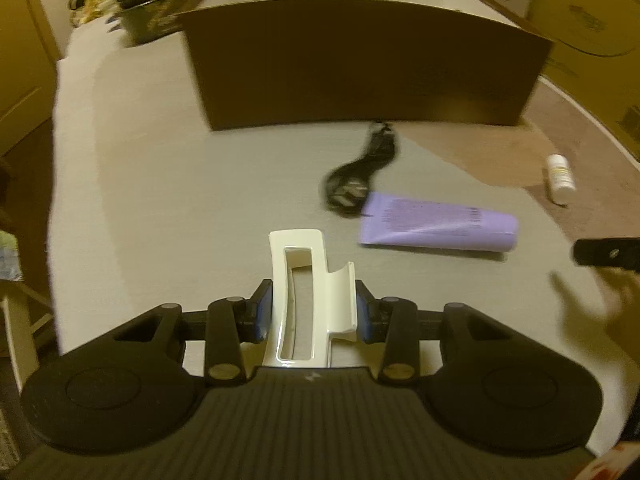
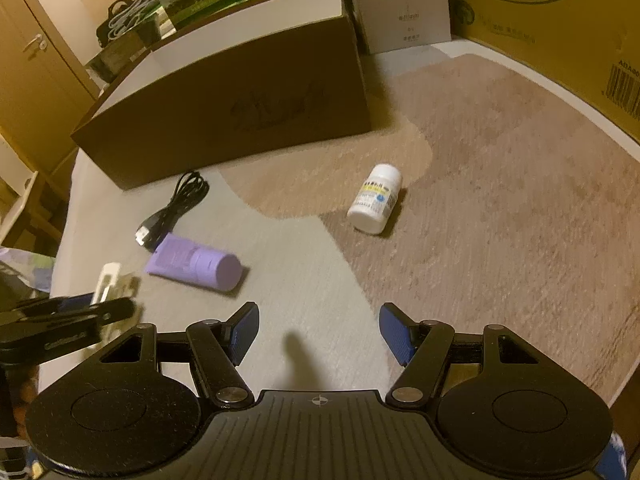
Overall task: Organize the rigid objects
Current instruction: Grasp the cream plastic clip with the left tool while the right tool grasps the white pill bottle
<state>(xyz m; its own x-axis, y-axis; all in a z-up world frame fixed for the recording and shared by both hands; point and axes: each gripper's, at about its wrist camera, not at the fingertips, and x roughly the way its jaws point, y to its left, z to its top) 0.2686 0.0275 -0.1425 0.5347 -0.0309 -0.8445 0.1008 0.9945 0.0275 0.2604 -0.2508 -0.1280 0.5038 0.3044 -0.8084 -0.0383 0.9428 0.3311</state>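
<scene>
My left gripper [image 1: 313,312] is shut on a white hair claw clip [image 1: 308,280] and holds it above the grey cloth. The clip also shows in the right wrist view [image 2: 108,282], held by the left gripper [image 2: 100,312]. A purple tube [image 1: 438,224] [image 2: 196,262] lies on the cloth ahead. A coiled black USB cable [image 1: 360,172] [image 2: 172,210] lies just behind it. A white pill bottle [image 1: 560,178] [image 2: 374,198] lies on its side on the brown mat. My right gripper [image 2: 318,334] is open and empty above the cloth; its tip shows in the left wrist view [image 1: 604,254].
A large open brown cardboard box [image 1: 368,76] [image 2: 240,108] stands at the back of the surface. A yellow carton [image 2: 560,20] and a white box [image 2: 404,4] stand at the right back. The surface drops off at the left edge [image 1: 56,200].
</scene>
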